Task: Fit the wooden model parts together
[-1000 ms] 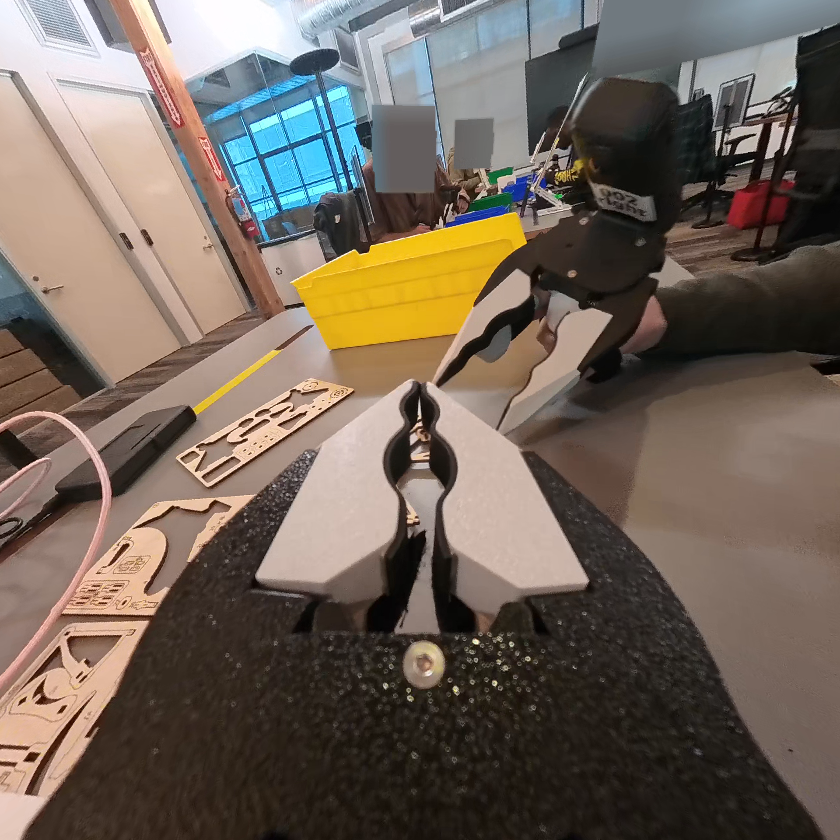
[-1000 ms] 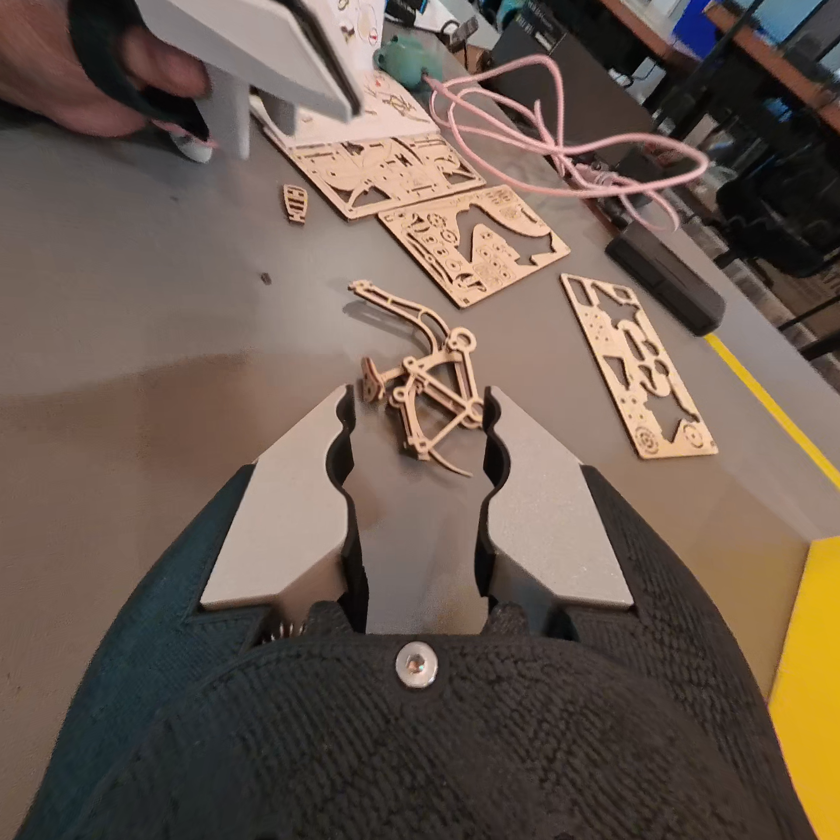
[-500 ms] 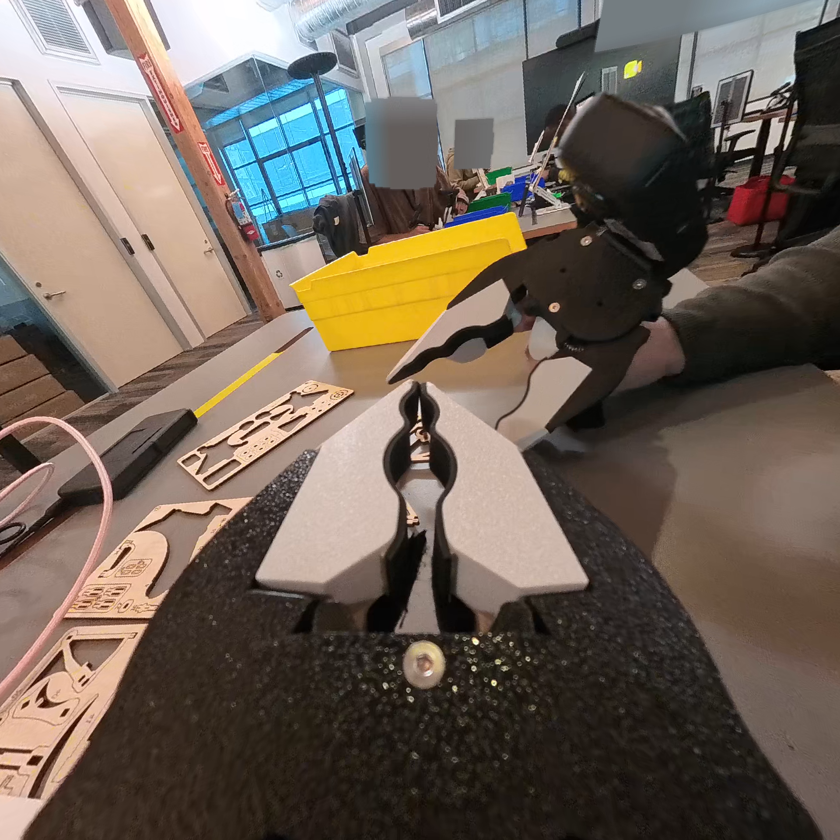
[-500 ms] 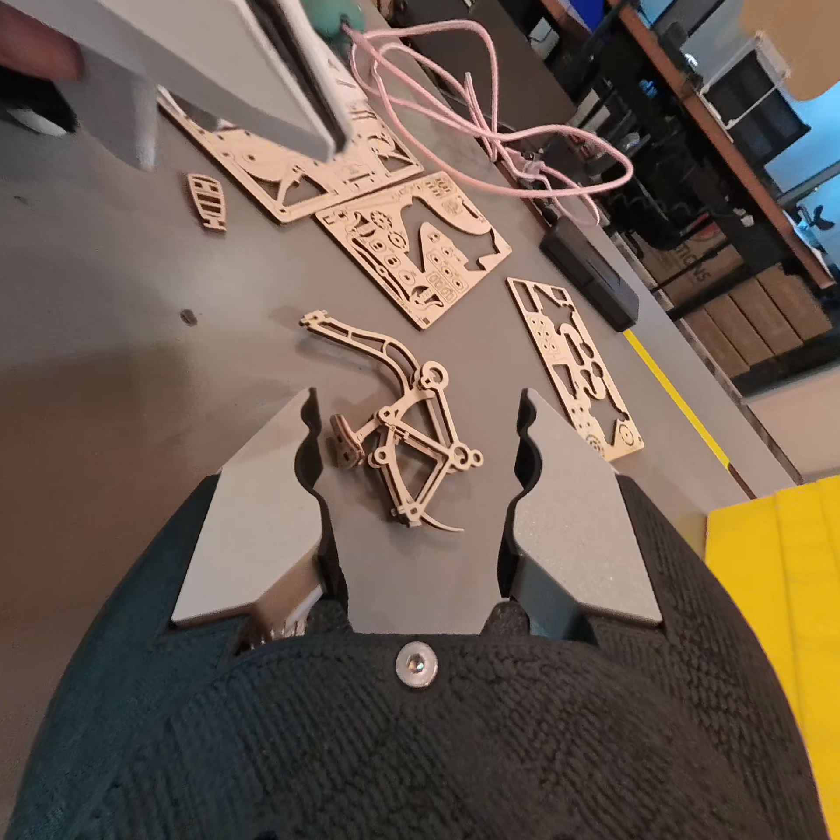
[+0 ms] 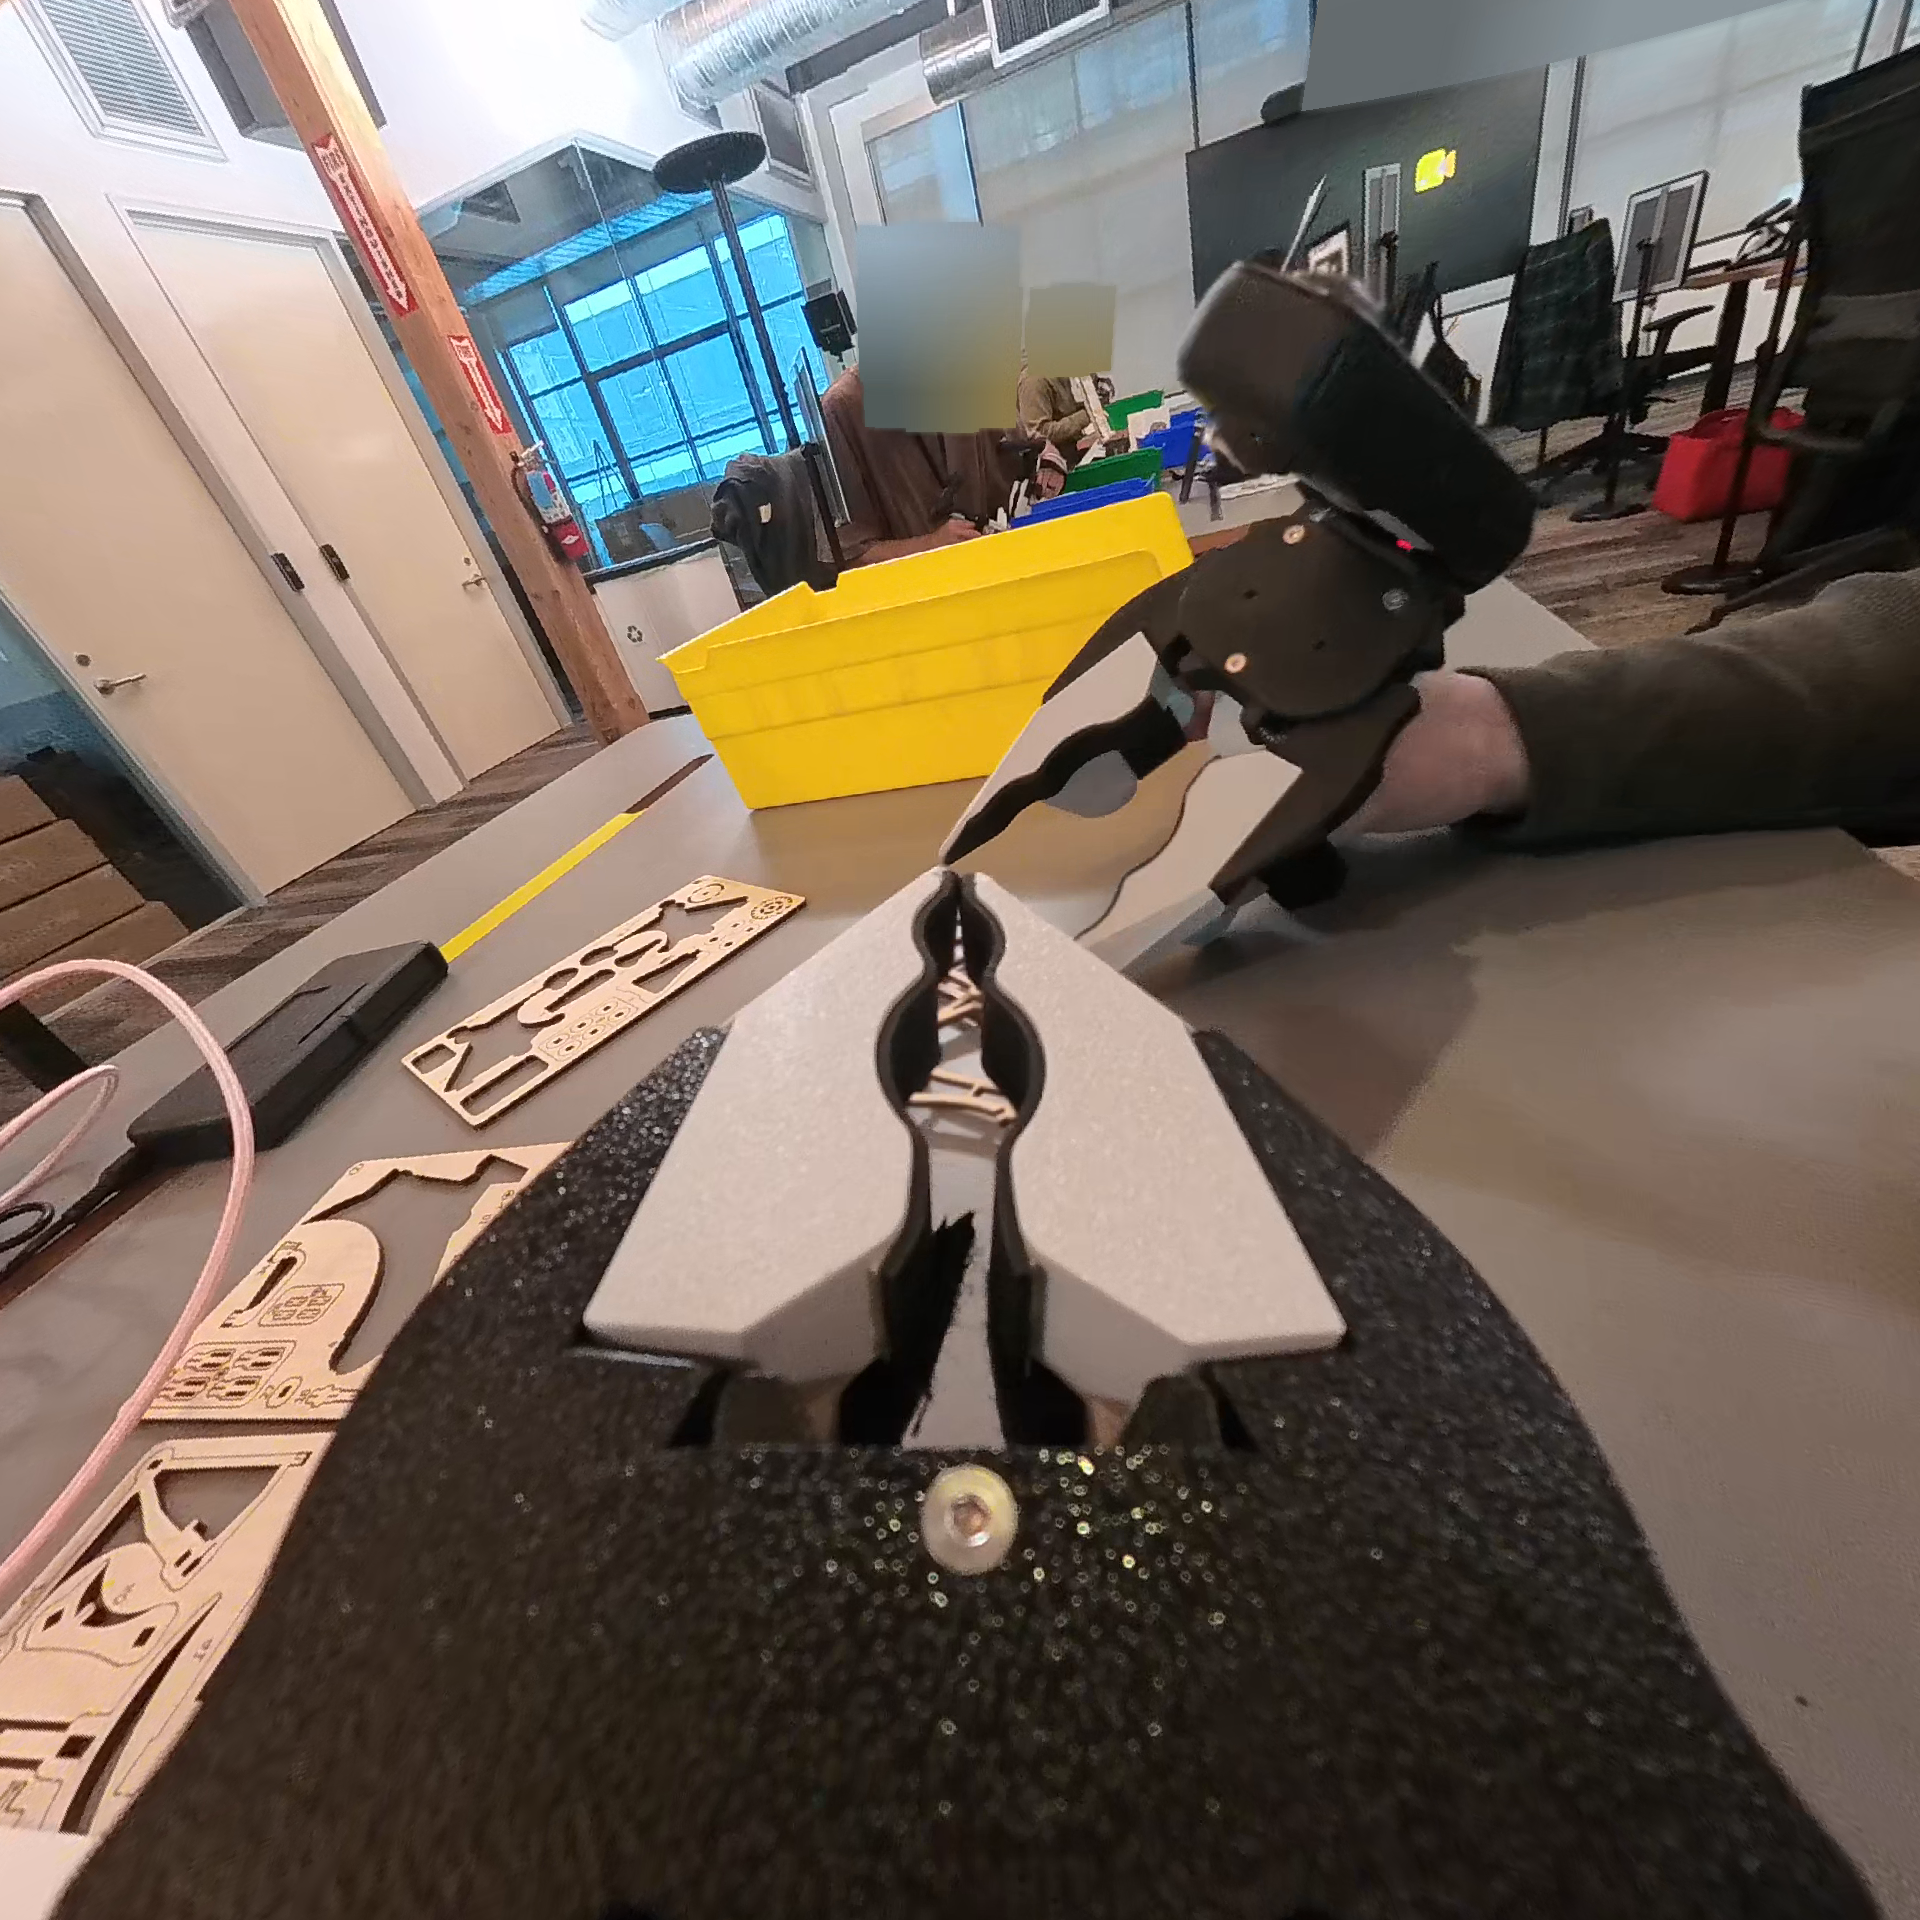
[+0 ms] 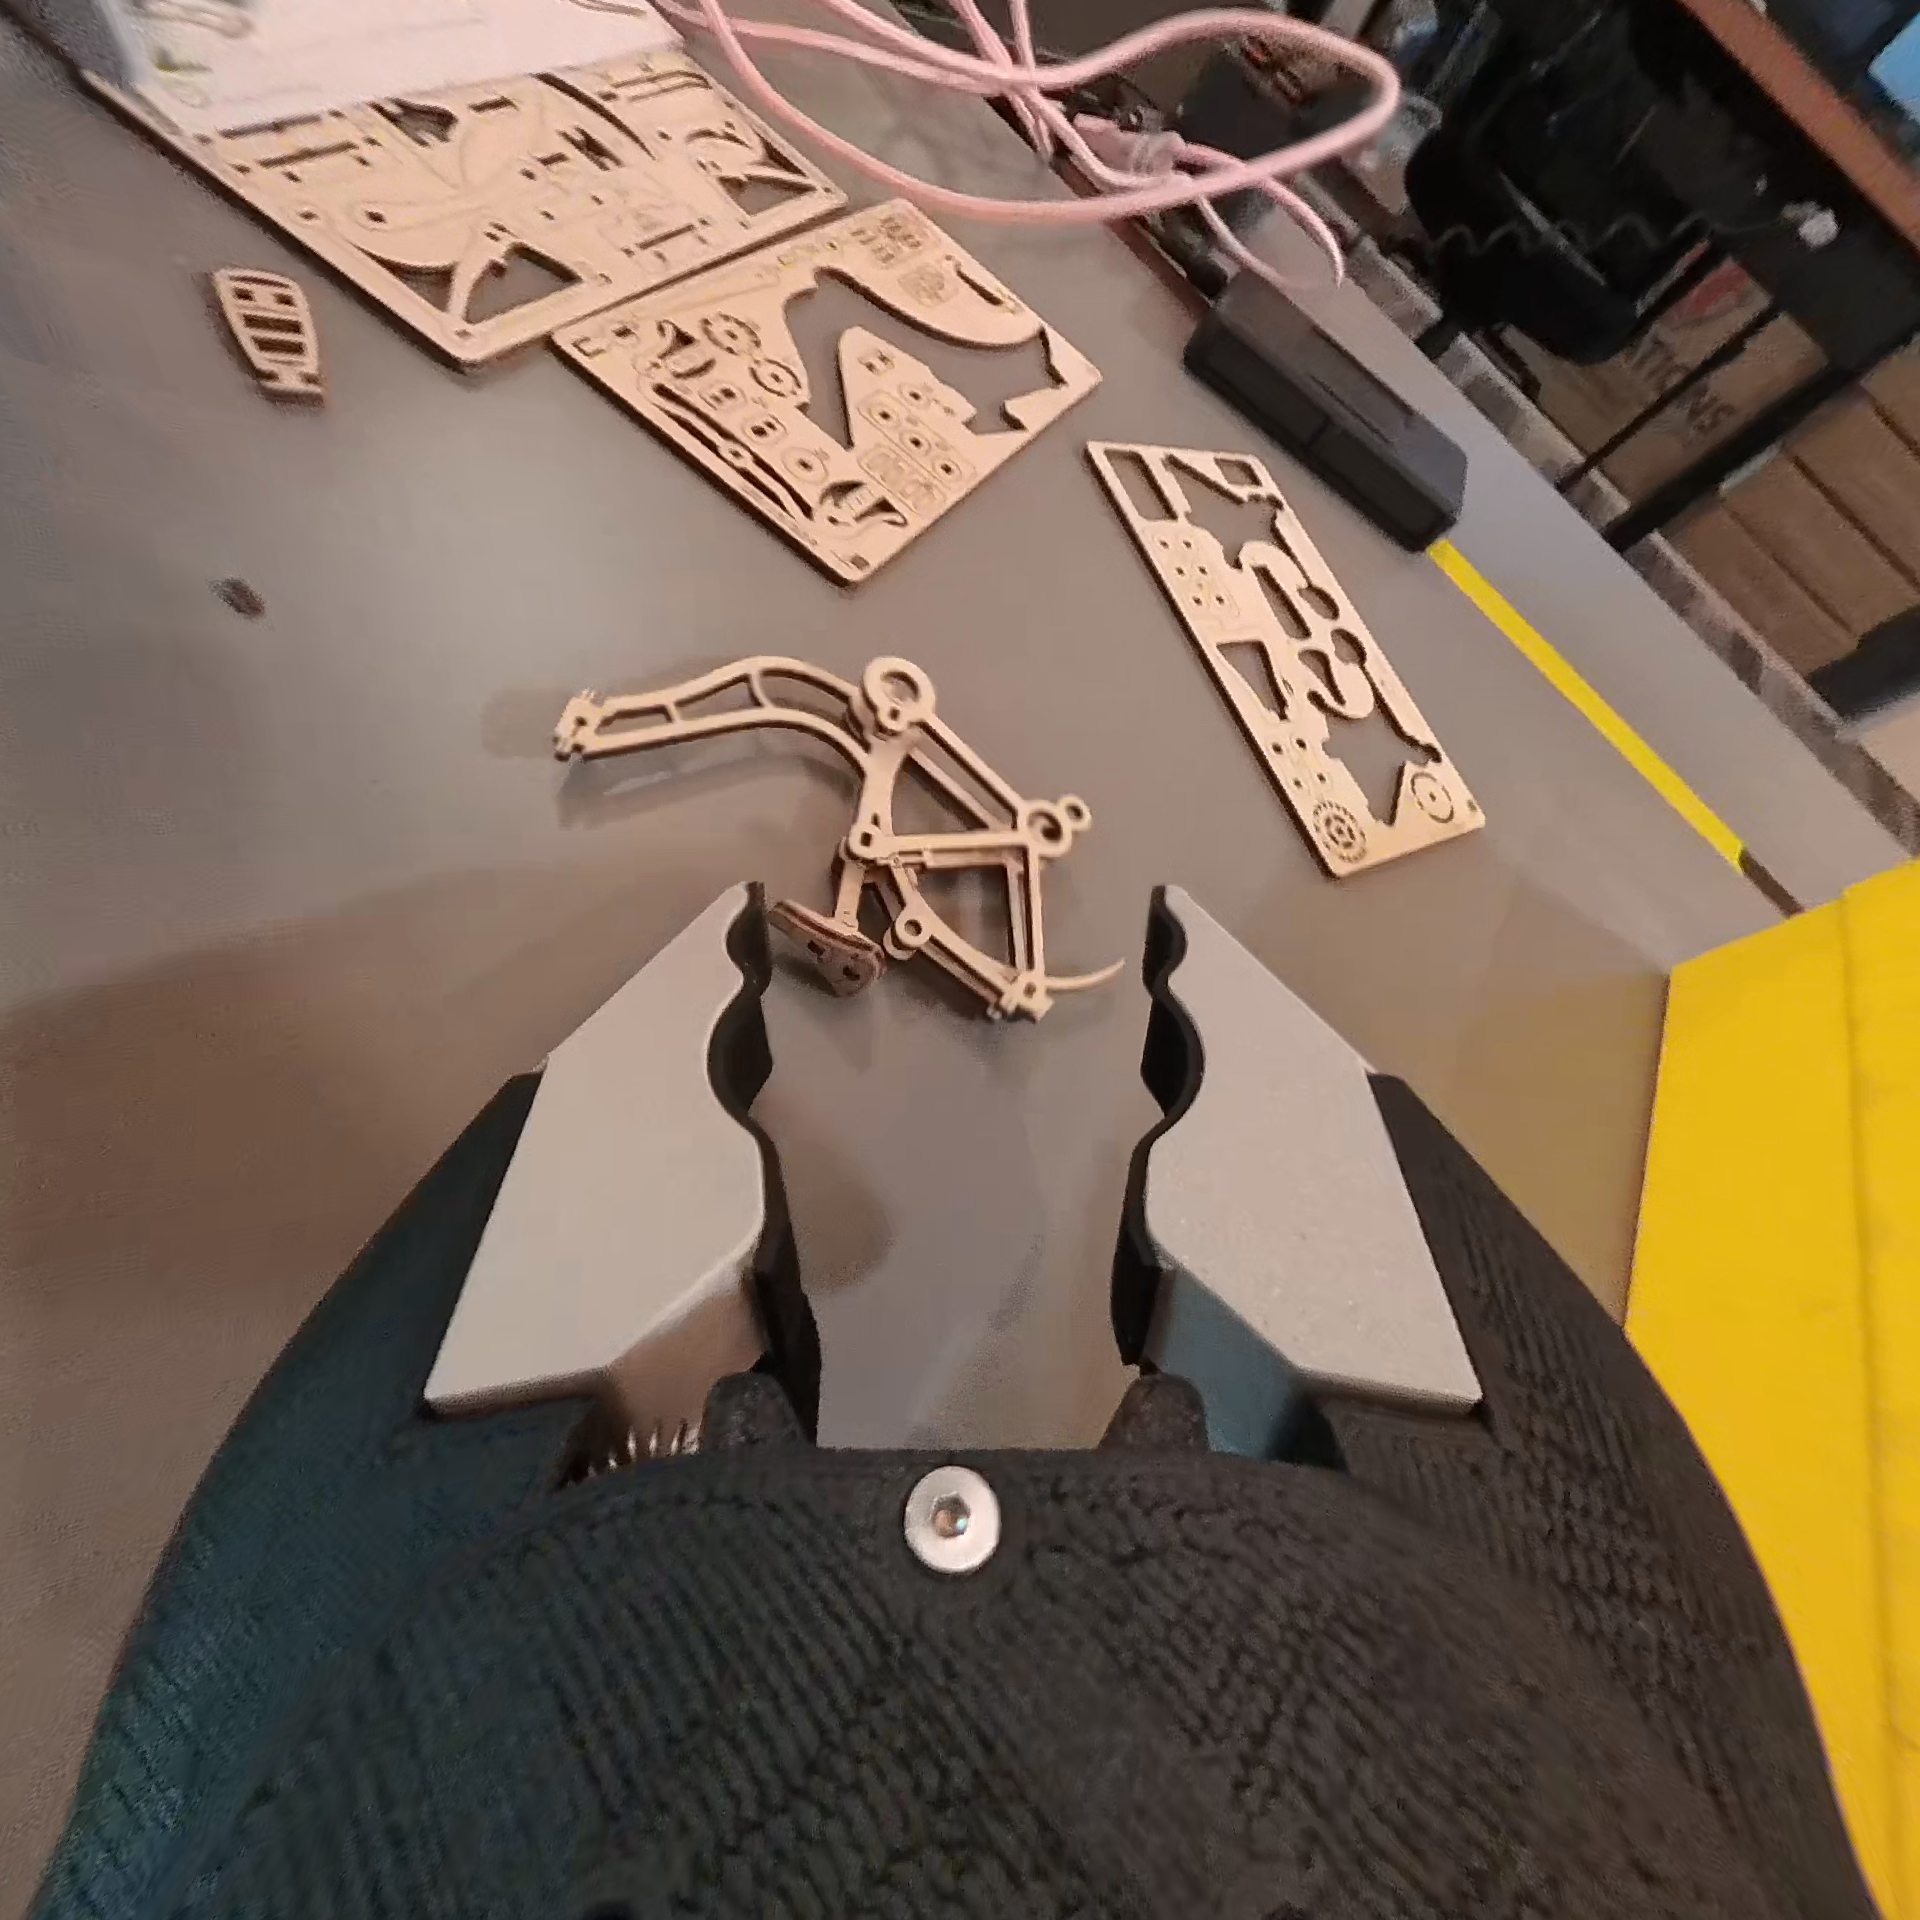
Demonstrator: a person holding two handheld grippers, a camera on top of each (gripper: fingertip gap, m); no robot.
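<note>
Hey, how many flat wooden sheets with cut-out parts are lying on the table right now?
3. The first sheet lies at the far left, the second sheet is just beside it, and the third sheet lies apart to the right, near the yellow tape. More may lie out of view.

**Open-plan office / maker workspace**

Beyond the jaws: yellow parts bin [image 5: 935, 665], glass-walled room [image 5: 623, 364], office chairs [image 5: 1558, 312], exposed ducting [image 5: 831, 42]. Left of the jaws: grey worktable [image 5: 1558, 1091], laser-cut wooden sheets [image 5: 613, 987].
</note>
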